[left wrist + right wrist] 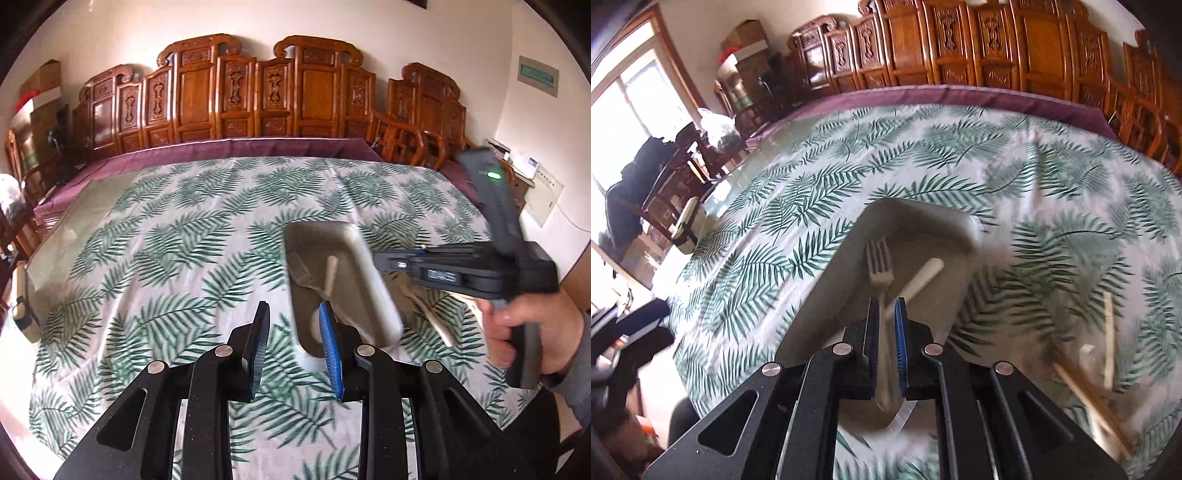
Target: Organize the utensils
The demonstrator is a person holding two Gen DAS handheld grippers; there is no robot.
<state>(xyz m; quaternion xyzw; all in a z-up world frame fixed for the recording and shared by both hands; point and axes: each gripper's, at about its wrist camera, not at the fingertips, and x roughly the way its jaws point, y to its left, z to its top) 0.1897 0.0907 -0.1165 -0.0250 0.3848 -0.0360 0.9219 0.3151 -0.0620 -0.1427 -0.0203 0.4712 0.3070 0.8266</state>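
— Right wrist view has it plainest: the right gripper (885, 325) is clamped on a metal fork (880, 266), pads pinching the handle, tines pointing up the frame over the grey tray (827, 295).

— How would you say it handles?

— Stiff and light, I'd judge, but smooth metal, so it could swivel or slip between the pads. The grip sits along the handle just below the neck, which looks sensible to me; a good length of handle shows between the pads behind the grip.

— Anything already in the tray?

— A pale utensil handle (923, 277) lies slantwise just right of the fork, middle of the frame. What end it has I can't tell; it's hidden behind the fingers. If the fork goes down there it may land across it.

— And the other claw?

— Left wrist view shows the left gripper (293, 325) with jaws apart, holding nothing, hovering at the near end of the tray (373, 288) at lower centre. Its blue pad overlaps the tray's near corner in the picture; touching or not, I can't say.

— What else lies about?

— Wooden chopsticks (1108, 339), blurred, at the lower right of the right wrist view, off the tray on the leaf-print tablecloth (775, 221). They're thin and loose, likely to roll. A small device (687, 225) sits at the table's left edge, well apart. Carved wooden chairs (997, 48) line the top of the frame.

— Anything in the way?

— Mainly the two grippers crowding the same tray, I'd reckon.
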